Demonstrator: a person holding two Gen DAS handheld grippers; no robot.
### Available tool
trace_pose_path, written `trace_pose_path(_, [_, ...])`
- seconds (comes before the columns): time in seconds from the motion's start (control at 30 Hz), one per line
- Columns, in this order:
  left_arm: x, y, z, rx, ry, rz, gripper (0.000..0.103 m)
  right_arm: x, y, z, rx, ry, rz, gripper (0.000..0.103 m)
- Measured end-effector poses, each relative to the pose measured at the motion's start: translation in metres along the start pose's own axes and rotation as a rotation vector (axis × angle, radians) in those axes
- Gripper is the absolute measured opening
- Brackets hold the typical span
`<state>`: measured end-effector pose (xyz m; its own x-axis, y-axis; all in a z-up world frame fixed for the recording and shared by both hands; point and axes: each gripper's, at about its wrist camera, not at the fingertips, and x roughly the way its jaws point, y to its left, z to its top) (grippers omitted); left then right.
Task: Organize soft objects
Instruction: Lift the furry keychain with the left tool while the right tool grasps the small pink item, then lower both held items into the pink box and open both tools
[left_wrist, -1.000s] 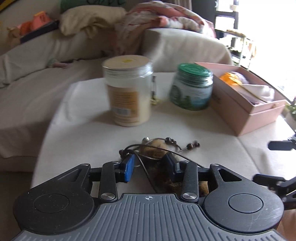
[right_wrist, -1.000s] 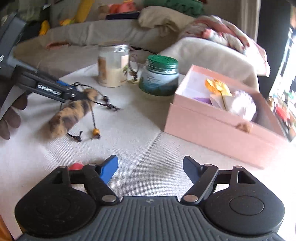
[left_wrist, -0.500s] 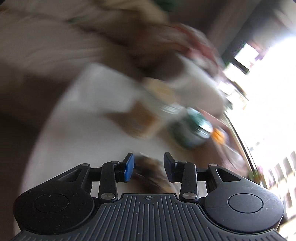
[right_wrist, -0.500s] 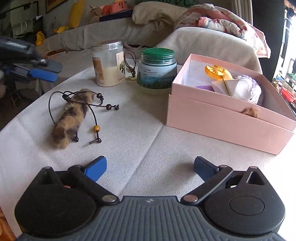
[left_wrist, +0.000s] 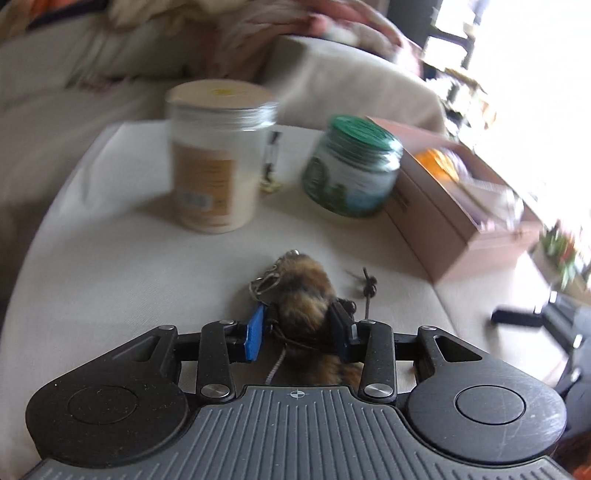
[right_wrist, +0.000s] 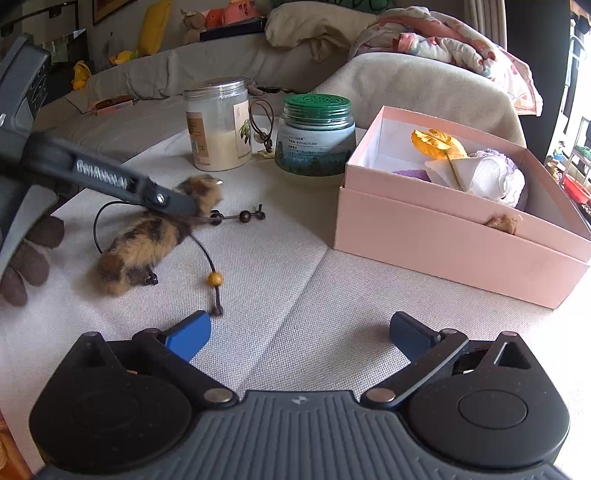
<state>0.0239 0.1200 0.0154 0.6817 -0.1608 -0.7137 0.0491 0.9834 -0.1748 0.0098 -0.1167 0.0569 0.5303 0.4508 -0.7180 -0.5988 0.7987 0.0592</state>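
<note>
Gripping a furry brown-and-orange tail charm (left_wrist: 303, 295) on a cloth-covered table (right_wrist: 295, 266), the left gripper (left_wrist: 297, 325) has its fingers closed against the fur.

A dark beaded cord (right_wrist: 236, 216) trails from the charm, which lies toward the table's left edge. Beyond it stand a clear jar (right_wrist: 218, 123) and a green-lidded jar (right_wrist: 314, 134); an open pink box (right_wrist: 454, 218) holding soft items sits near the right edge. The right gripper (right_wrist: 299, 334) hovers wide open and holds nothing.
</note>
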Motion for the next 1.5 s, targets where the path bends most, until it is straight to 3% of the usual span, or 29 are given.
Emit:
trace_pose_path(0.1, [0.006, -0.013, -0.001, 0.076, -0.016, 0.014, 0.053, 0.001, 0.000, 0.002, 0.000, 0.011, 0.003, 0.103])
trace_pose_path(0.23, [0.004, -0.009, -0.004, 0.065, -0.026, 0.015, 0.052, 0.002, -0.001, 0.003, -0.013, 0.021, 0.008, 0.103])
trace_pose_path(0.33, [0.000, 0.000, -0.006, 0.030, -0.031, 0.001, 0.034, -0.001, -0.006, 0.007, -0.003, 0.041, 0.027, 0.097])
trace_pose_path(0.4, [-0.002, 0.005, -0.009, 0.014, -0.035, -0.031, 0.030, -0.012, -0.005, 0.008, 0.033, 0.015, 0.066, 0.095])
trace_pose_path(0.5, [-0.007, 0.009, -0.014, 0.019, -0.035, -0.034, 0.029, -0.027, 0.016, 0.008, -0.016, 0.013, 0.136, 0.095])
trace_pose_path(0.57, [-0.012, 0.010, -0.017, 0.019, -0.038, -0.017, 0.029, -0.029, 0.035, 0.006, -0.058, 0.040, 0.172, 0.088])
trace_pose_path(0.63, [-0.018, 0.013, -0.021, 0.015, -0.044, -0.003, 0.028, -0.025, 0.052, 0.003, -0.093, 0.085, 0.189, 0.065])
trace_pose_path(0.77, [-0.027, 0.023, -0.027, -0.002, -0.056, 0.011, 0.028, -0.021, 0.068, 0.003, -0.136, 0.108, 0.156, 0.056])
trace_pose_path(0.83, [-0.032, 0.027, -0.029, -0.009, -0.062, 0.015, 0.028, -0.022, 0.072, 0.004, -0.163, 0.112, 0.140, 0.040])
trace_pose_path(1.0, [-0.040, 0.041, -0.035, -0.034, -0.091, 0.010, 0.027, -0.027, 0.078, 0.005, -0.237, 0.118, 0.126, 0.019])
trace_pose_path(1.3, [-0.073, 0.071, -0.012, -0.072, -0.208, 0.028, 0.026, -0.037, 0.054, 0.048, -0.204, -0.006, 0.108, 0.019])
trace_pose_path(1.5, [-0.116, 0.087, 0.071, -0.011, -0.405, 0.161, 0.026, -0.049, 0.026, 0.096, -0.157, -0.137, 0.094, 0.019])
